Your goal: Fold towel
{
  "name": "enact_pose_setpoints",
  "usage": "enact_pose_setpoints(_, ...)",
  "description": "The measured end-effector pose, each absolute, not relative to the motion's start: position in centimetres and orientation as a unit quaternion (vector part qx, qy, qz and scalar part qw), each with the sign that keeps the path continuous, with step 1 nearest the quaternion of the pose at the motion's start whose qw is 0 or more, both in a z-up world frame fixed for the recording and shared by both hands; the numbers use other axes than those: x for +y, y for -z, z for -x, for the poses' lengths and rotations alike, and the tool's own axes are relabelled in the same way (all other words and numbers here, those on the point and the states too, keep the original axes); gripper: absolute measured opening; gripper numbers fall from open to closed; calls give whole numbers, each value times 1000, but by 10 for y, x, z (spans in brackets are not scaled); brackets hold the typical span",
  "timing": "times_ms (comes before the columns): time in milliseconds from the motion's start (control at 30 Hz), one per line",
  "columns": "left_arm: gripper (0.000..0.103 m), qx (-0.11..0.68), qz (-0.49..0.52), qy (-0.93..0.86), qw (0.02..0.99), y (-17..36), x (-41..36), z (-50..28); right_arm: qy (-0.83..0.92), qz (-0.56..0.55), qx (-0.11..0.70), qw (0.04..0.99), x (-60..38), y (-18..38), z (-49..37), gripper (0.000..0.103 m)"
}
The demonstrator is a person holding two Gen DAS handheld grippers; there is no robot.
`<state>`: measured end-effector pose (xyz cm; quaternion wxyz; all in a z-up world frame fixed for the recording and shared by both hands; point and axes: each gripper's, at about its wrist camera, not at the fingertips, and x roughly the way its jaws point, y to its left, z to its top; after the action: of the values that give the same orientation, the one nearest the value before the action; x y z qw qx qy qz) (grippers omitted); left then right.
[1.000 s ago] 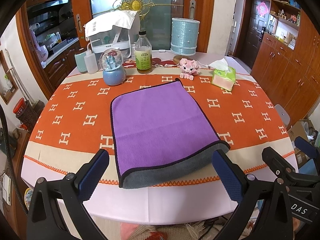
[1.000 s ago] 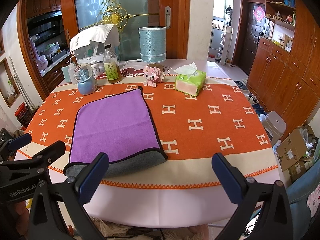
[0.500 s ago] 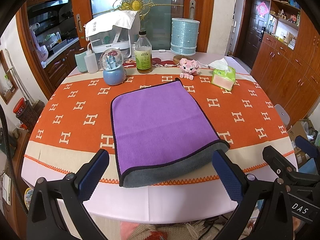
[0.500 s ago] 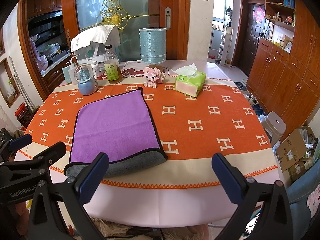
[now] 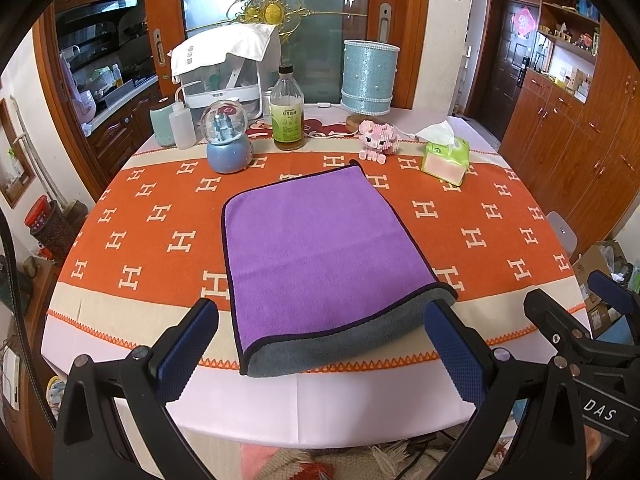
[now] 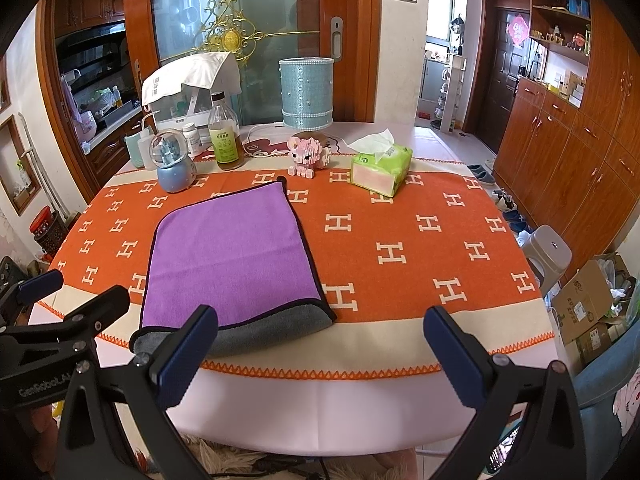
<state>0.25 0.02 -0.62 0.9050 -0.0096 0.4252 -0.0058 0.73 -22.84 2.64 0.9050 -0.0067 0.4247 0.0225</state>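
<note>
Nothing has shifted since the earlier frames: both claws hang where they were, off the near edge of the table, and the towel lies as before. One towel rests on the orange cloth, folded so its purple face is up with a grey strip along the near edge. Left to right behind it stand one mint cup, one squeeze bottle, one snow globe, one bottle with a green label, one blue lampshade, one pink brick pig and one green tissue pack. The left claw gapes wide and holds nothing, the towel's near edge lying just ahead between its pads. The right claw is equally wide and bare, the towel sitting ahead and to its left, its near corner just beyond the left pad.
</note>
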Motion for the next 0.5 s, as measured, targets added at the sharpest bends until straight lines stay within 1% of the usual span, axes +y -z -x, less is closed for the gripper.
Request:
enact_pose_setpoints(133,102,412,16,2,911,-6,7,-2,-22,9,419,908,-229,-26,-11,103)
enact_pose_setpoints(200,102,406,19,5,914,-12,11,-4,-22,13,409,912,-227,-39,-11,103)
enact_pose_setpoints(300,102,400,28,10,916,-20,19,-7,-19,14,398,917,-229,-43,-15,103)
enact_pose_setpoints(500,102,390,32,-17,920,-25,36,-14,-18,24,381,924,-230,-52,-28,103)
